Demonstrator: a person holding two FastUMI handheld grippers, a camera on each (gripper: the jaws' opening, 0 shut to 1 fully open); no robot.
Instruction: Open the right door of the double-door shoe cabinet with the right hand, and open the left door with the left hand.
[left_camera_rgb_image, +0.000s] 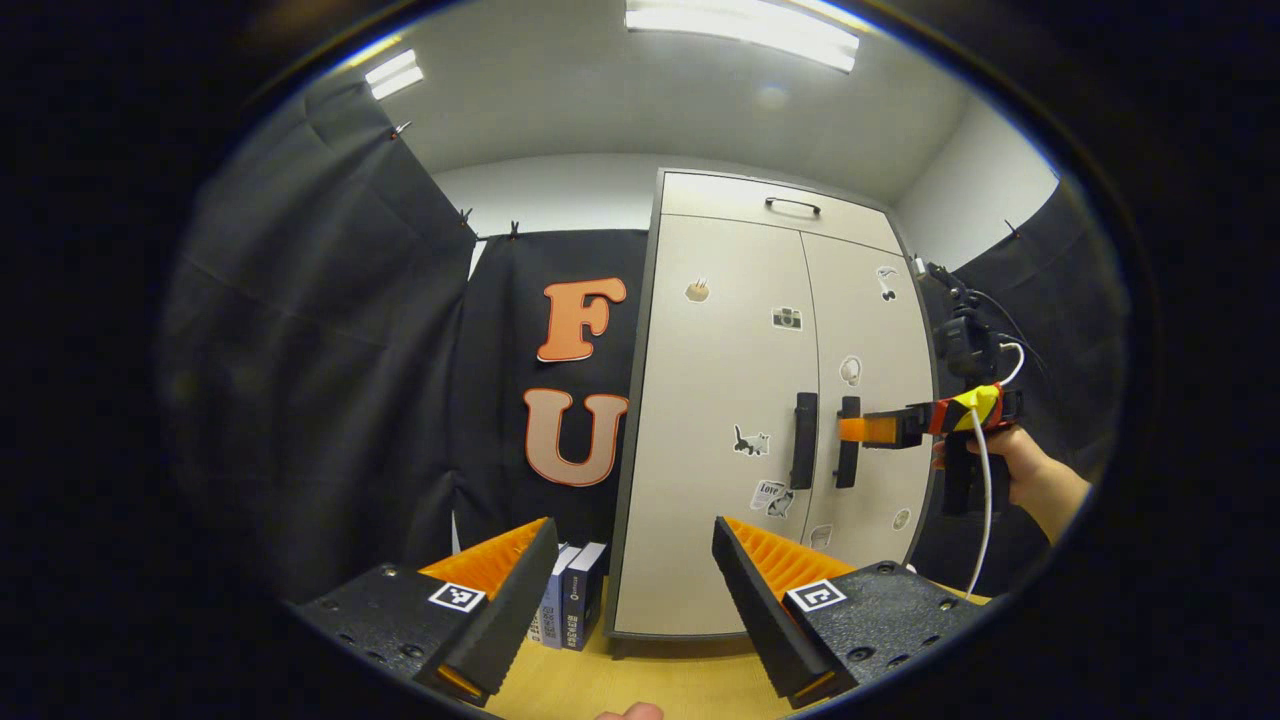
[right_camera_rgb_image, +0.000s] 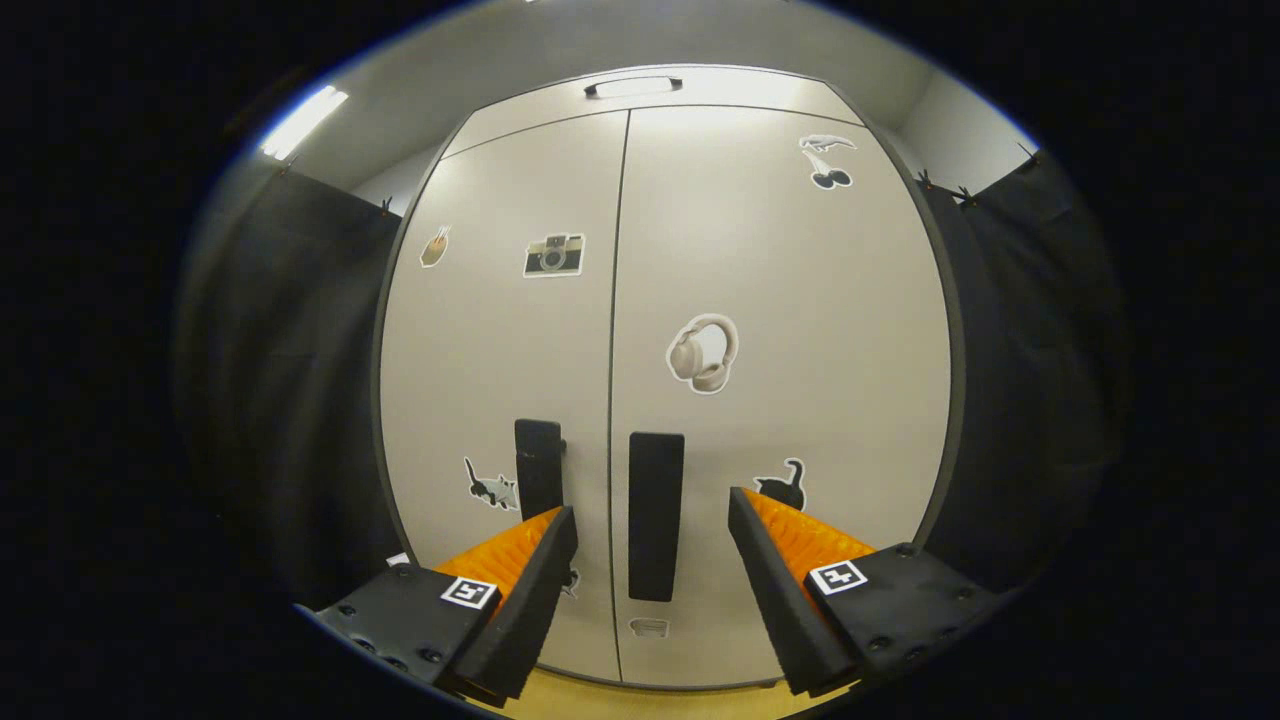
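Note:
A pale double-door shoe cabinet (left_camera_rgb_image: 720, 400) stands with both doors shut, stickers scattered over them. Two dark upright handles flank the centre seam. In the right gripper view, the right door's handle (right_camera_rgb_image: 655, 515) stands between the fingers of my right gripper (right_camera_rgb_image: 650, 540), which is open and close to the door (right_camera_rgb_image: 790, 300); the left door's handle (right_camera_rgb_image: 538, 480) is just left of it. In the left gripper view, my left gripper (left_camera_rgb_image: 635, 545) is open and well back from the cabinet. That view also has the right gripper (left_camera_rgb_image: 865, 430), held by a hand (left_camera_rgb_image: 1030, 470), reaching the right handle (left_camera_rgb_image: 848, 442) beside the left handle (left_camera_rgb_image: 804, 440).
A top flap with a small handle (left_camera_rgb_image: 792, 206) caps the cabinet. A few books (left_camera_rgb_image: 570, 605) stand on the wooden floor (left_camera_rgb_image: 650, 680) against the cabinet's left side. Black cloth walls close in on both sides.

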